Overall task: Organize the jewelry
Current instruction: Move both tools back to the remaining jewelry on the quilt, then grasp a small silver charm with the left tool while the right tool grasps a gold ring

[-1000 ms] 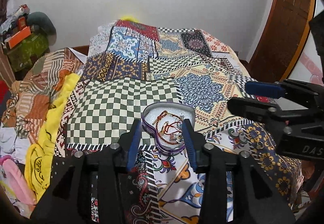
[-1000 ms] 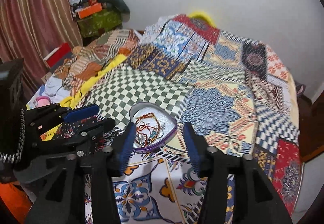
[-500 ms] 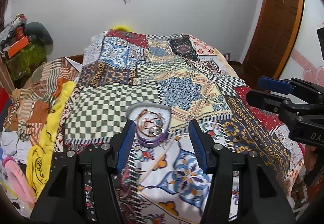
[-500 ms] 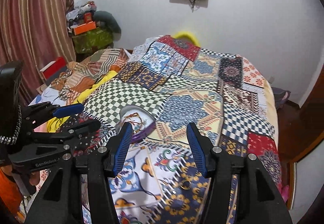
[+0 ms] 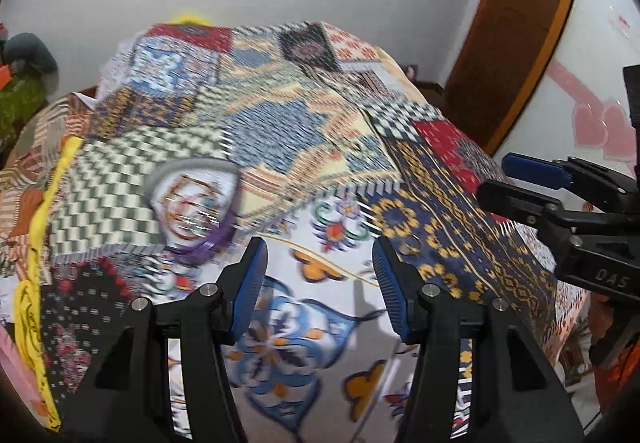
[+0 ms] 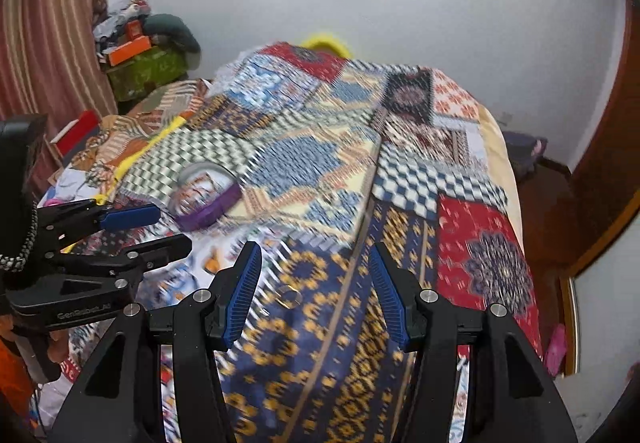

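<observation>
Both jaws apart and empty, left gripper (image 5: 318,279) and right gripper (image 6: 314,283) over the patchwork bedspread (image 5: 400,171), heart-shaped jewelry box (image 5: 192,211) left of centre, tangled bracelets inside blurred; likely snagging or tipping the box from a hasty reach.

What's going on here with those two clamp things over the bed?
A person holds a two-finger gripper in each hand above a patchwork bedspread. Both the left gripper and the right gripper are open and hold nothing. A purple-rimmed tray of tangled jewelry sits on the bedspread, ahead and to the left of both grippers, untouched. The pictures are blurred, so single pieces cannot be made out.
</observation>
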`<state>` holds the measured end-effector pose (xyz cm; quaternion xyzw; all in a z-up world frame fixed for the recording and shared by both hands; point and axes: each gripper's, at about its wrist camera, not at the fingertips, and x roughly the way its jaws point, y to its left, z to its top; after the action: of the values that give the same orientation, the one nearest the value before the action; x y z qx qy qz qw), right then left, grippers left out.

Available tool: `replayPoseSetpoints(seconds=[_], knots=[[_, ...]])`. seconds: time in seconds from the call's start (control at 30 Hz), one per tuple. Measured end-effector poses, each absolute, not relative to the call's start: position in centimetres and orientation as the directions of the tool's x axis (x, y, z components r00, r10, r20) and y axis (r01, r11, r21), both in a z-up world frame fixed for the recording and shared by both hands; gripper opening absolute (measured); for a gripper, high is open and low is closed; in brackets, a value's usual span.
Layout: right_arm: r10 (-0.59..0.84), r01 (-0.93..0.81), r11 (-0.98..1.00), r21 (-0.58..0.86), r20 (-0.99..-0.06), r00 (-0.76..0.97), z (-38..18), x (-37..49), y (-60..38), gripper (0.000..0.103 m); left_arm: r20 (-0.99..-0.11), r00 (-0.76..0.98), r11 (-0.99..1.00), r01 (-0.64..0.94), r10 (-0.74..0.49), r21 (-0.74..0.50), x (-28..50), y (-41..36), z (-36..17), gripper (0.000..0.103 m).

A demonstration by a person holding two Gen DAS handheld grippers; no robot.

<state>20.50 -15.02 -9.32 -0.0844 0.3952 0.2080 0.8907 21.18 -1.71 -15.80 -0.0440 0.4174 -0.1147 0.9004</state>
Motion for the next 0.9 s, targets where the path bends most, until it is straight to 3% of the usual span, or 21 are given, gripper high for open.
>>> replayPoseSetpoints(seconds=[0.3, 0.63, 0.9], knots=[[0.3, -0.375, 0.923, 0.088, -0.774, 0.557, -11.7, 20.8, -17.6, 0.052, -0.767, 0.562, 0.945, 0.273, -0.311, -0.183, 21.7, -6.3, -18.1, 0.053], [0.327, -0.376, 0.918, 0.127, -0.78, 0.534, -12.6, 20.9, -18.2, 0.052, -0.763, 0.537, 0.923, 0.324, -0.36, -0.207, 22.0, -7.5, -19.3, 0.009], [0.346, -0.4, 0.906, 0.137, -0.783, 0.516, -13.0, 21.3, -17.5, 0.052, -0.749, 0.567, 0.932, 0.307, -0.341, -0.192, 21.7, -6.9, -19.1, 0.009]])
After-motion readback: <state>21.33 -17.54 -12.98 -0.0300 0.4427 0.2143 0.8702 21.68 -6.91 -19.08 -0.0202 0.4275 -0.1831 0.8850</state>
